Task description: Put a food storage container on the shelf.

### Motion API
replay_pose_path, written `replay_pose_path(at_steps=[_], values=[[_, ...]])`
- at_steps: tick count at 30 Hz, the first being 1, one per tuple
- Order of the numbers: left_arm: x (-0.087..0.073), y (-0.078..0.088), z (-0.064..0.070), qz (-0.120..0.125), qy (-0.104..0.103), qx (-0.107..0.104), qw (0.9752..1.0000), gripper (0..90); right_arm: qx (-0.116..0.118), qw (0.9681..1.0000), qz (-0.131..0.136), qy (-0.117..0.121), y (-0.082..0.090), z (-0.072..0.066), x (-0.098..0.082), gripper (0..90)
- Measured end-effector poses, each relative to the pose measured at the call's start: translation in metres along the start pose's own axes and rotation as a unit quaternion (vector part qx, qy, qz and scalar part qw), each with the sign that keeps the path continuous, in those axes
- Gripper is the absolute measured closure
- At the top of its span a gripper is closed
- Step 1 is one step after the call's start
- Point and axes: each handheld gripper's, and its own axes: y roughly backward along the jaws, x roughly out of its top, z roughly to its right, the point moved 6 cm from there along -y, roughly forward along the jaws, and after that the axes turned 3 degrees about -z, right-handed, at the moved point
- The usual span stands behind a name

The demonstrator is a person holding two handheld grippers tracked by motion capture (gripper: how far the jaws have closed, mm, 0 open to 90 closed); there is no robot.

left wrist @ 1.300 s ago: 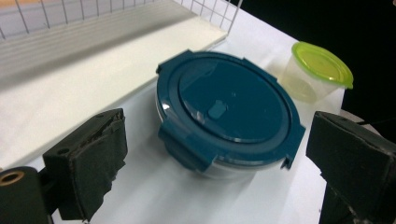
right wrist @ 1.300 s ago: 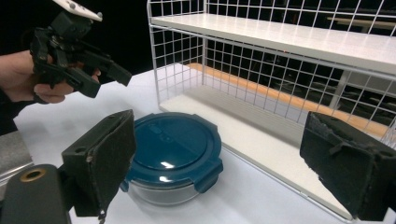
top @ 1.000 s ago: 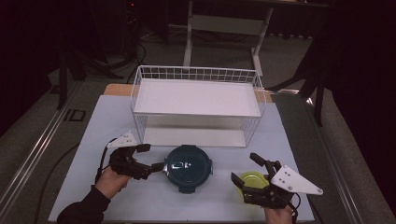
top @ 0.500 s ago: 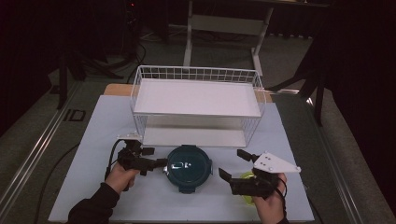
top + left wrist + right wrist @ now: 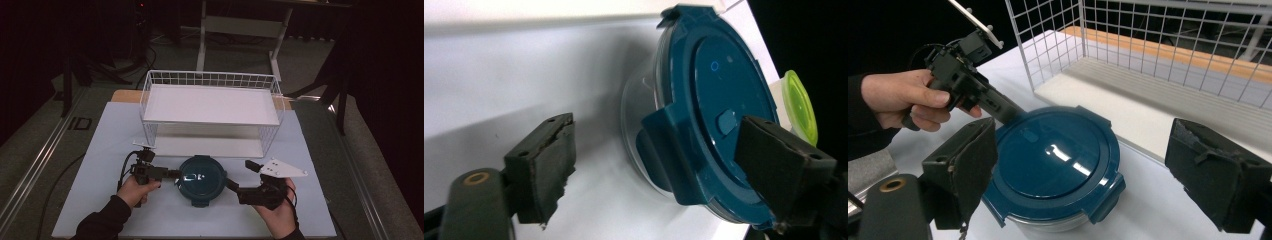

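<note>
A round clear container with a dark teal clip-on lid (image 5: 202,178) stands on the white mat in front of the wire rack. My left gripper (image 5: 174,174) lies level at the lid's left edge. In the left gripper view (image 5: 659,155) its jaws have just been closing, with a lid latch (image 5: 669,150) between them. One pad hangs over the lid top, the other stands apart from the container wall. My right gripper (image 5: 231,184) points at the lid's right side; in the right gripper view (image 5: 1083,175) its jaws stand wide open just short of the container (image 5: 1055,165).
A white wire rack (image 5: 210,105) with a white shelf stands just behind the container. A small tub with a yellow-green lid (image 5: 799,105) sits beyond the container on its right side. The white mat (image 5: 90,165) has free room at front left.
Both grippers have moved inward to the teal-lidded container, the left one also sinking to lid height. The right hand now covers the yellow-green tub in the high view.
</note>
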Motion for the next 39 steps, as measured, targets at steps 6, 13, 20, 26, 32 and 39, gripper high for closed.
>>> replay_pose_path(at_steps=[6, 13, 20, 26, 32, 39], values=[[-0.003, -0.007, -0.004, -0.014, 0.04, -0.031, 0.9986, 31.2, 0.004, 0.9999, -0.013, -0.01, -0.003, 0.002, -0.005, 15.4], [-0.003, -0.009, -0.004, -0.025, 0.068, -0.074, 0.9946, 41.5, 0.005, 0.9993, -0.031, -0.021, -0.007, 0.005, -0.011, 20.2], [-0.003, -0.008, -0.002, -0.041, 0.056, -0.091, 0.9934, 51.0, 0.004, 0.9987, -0.038, -0.033, -0.007, 0.009, -0.014, 23.9], [-0.004, -0.007, -0.001, -0.048, 0.049, -0.087, 0.9938, 51.2, 0.002, 0.9969, -0.055, -0.056, -0.009, 0.013, -0.021, 25.8], [-0.005, 0.002, 0.005, -0.029, 0.0, -0.067, 0.9973, 64.1, 0.025, 0.9897, -0.082, -0.115, -0.017, 0.018, -0.024, 27.8], [-0.006, 0.002, 0.007, -0.03, 0.014, -0.058, 0.9978, 64.8, 0.03, 0.9806, -0.115, -0.156, -0.026, 0.028, -0.026, 27.8]])
